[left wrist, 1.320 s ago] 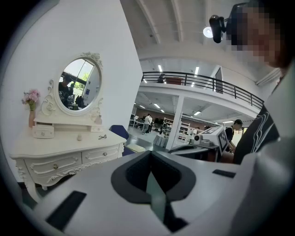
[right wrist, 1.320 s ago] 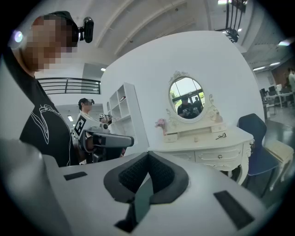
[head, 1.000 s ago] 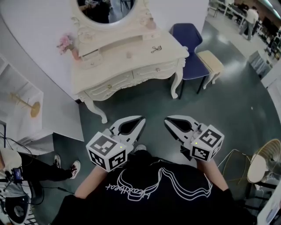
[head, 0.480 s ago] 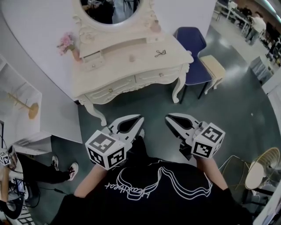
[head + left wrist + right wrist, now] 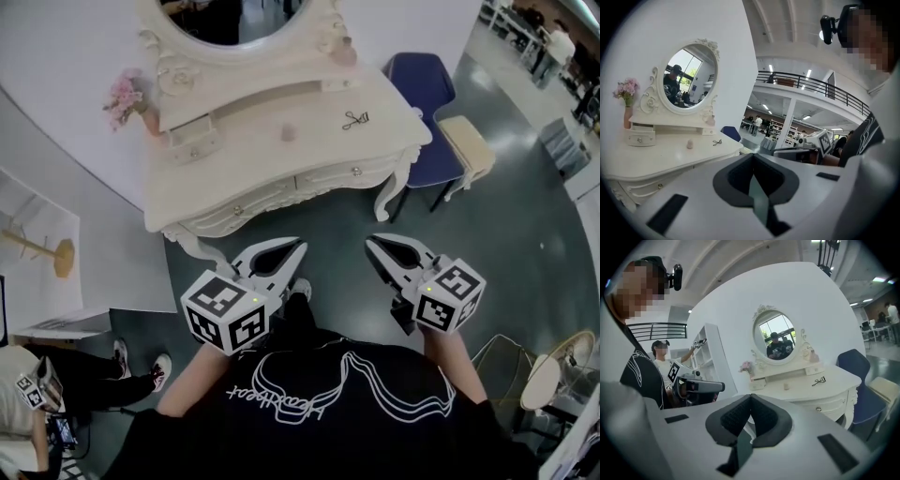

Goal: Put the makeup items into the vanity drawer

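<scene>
Curler: we see a black curler (image 5: 354, 120) lying flat on the right part of the worktop (image 5: 253, 164), well apart from both claws.
Pink piece: a small pink piece (image 5: 288, 133) stands near the middle of the worktop, left of the curler. It is too small for us to tell what it is.
Bottle: a pinkish bottle (image 5: 343, 52) sits on the raised ledge, just beside the right foot of the mirror (image 5: 234, 23).
Drawers: the two front drawers (image 5: 342, 174) under the worktop's edge are both closed, each with a small knob.
Drawer box: a little drawer box (image 5: 195, 142) rests on the left of the worktop, its front shut too.
Left claw: our left claw (image 5: 296, 247) is pressed together with nothing in it. We hold it low over the floor (image 5: 506, 234), tip toward the vanity and just short of its front edge.
Right claw: our right claw (image 5: 373, 244) is likewise pressed together and empty, level with the left one and near it.
Flowers: pink flowers (image 5: 122, 94) stand at the worktop's back left corner.
Chair: a blue chair (image 5: 422, 80) stands to the right of the vanity, with a beige stool (image 5: 467, 145) just beside it.
Shelf: a white shelf (image 5: 37, 309) at far left carries a gold stand (image 5: 58, 253).
Person: a person (image 5: 84, 375) sits at lower left, shoes toward us.
</scene>
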`<state>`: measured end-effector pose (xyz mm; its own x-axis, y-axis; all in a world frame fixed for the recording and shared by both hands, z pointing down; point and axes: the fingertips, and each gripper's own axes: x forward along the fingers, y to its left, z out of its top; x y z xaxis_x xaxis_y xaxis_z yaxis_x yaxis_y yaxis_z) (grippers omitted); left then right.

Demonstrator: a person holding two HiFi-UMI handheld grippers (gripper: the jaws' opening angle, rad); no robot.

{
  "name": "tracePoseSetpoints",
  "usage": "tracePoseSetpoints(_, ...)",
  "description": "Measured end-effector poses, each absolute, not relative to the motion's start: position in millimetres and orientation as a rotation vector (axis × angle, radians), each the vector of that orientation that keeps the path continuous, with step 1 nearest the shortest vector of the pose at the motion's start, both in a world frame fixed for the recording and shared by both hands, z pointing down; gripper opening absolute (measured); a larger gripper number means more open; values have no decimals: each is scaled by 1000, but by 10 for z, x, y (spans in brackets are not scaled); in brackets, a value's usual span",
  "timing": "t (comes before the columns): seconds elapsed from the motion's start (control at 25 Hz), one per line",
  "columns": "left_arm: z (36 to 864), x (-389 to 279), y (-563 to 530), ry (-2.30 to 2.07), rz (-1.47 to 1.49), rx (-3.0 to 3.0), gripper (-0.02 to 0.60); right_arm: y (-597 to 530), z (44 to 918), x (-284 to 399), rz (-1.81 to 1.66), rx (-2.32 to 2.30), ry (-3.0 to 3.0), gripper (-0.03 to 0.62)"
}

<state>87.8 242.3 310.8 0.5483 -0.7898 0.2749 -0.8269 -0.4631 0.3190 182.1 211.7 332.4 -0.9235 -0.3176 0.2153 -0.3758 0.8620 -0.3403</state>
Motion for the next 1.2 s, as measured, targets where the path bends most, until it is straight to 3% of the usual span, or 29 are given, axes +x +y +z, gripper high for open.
tracePoseSetpoints(0.68, 3172, -407, 766, -1276, 115, 2333, 3, 495, 3278, 640, 587, 575, -2806, 3)
tracePoseSetpoints(1.2, 3200, -941, 208, -1279, 106, 2350, 3, -102, 3325, 153, 532, 592, -2798, 3)
